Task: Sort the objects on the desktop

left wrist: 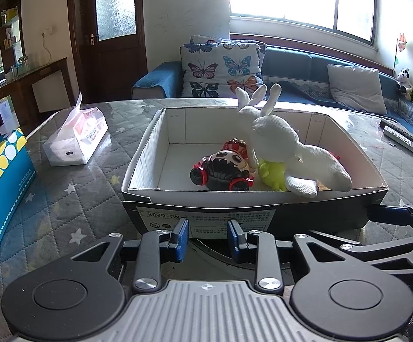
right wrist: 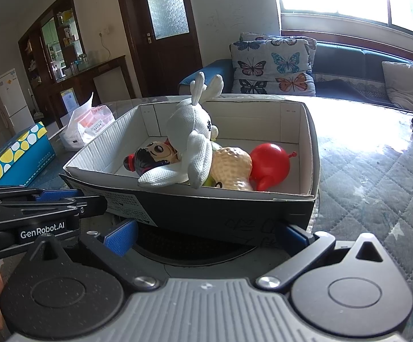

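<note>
A quilted table (left wrist: 72,196) under a clear cover carries a shallow cardboard box (left wrist: 252,213), dark outside and white within, sitting on a dark round base near the table's front edge. Left of it lie a blue dotted tissue box (left wrist: 1,188) and a white soft tissue pack (left wrist: 76,139); remote controls (left wrist: 403,139) rest well off to the right.

Inside the box a white plush rabbit (right wrist: 189,139) sprawls over the other toys, ears rising above the rim. Beneath and beside it are a black-haired doll head (left wrist: 223,171), a lime-green toy (left wrist: 272,175), a cream bumpy toy (right wrist: 233,168) and a red rounded toy (right wrist: 269,162).

The left tool (left wrist: 208,238) sits released just before the box's near wall, its blue pads standing apart with nothing between them. The right tool (right wrist: 206,235) is spread wider, its pads flanking the box's near corner without pressing on it, and it too holds nothing.

With the toys already gathered in the box, the sorting looks largely done, and both tools appear parked. If another item is to follow, the tool should rise clear of the rim before reaching over, since the rabbit's dangling limb (right wrist: 161,176) drapes over the near wall and could snag. Any further drop belongs in the empty left part of the box floor (left wrist: 178,165).
</note>
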Demonstrator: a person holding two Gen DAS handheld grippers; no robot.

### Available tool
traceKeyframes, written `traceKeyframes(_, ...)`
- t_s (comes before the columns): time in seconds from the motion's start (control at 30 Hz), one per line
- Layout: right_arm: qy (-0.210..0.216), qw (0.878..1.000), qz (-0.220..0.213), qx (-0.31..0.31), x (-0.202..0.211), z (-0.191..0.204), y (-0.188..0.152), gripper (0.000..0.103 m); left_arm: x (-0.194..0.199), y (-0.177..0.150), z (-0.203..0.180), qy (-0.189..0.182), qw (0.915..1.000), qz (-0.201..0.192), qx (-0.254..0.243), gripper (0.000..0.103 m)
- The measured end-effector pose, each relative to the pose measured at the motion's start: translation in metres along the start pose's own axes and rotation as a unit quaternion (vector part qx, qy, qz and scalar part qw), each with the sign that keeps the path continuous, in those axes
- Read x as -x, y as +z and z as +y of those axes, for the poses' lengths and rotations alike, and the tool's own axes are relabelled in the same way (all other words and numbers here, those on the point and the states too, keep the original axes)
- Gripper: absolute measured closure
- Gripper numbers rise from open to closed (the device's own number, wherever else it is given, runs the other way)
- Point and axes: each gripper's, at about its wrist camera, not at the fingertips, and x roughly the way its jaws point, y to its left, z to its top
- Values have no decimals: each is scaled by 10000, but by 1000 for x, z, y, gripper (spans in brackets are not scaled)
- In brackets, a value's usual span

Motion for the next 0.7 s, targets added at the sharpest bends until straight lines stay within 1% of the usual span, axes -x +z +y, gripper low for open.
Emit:
traceKeyframes(0.43, -14, 10000, -4, 17, 1, 2, -1, 0, 1, -1, 1, -9, 10000, -1, 23, 71)
traceKeyframes(0.7, -16, 10000, -46, 17, 4, 4, -1, 0, 7, -3, 1, -32, 9999, -103, 21, 73)
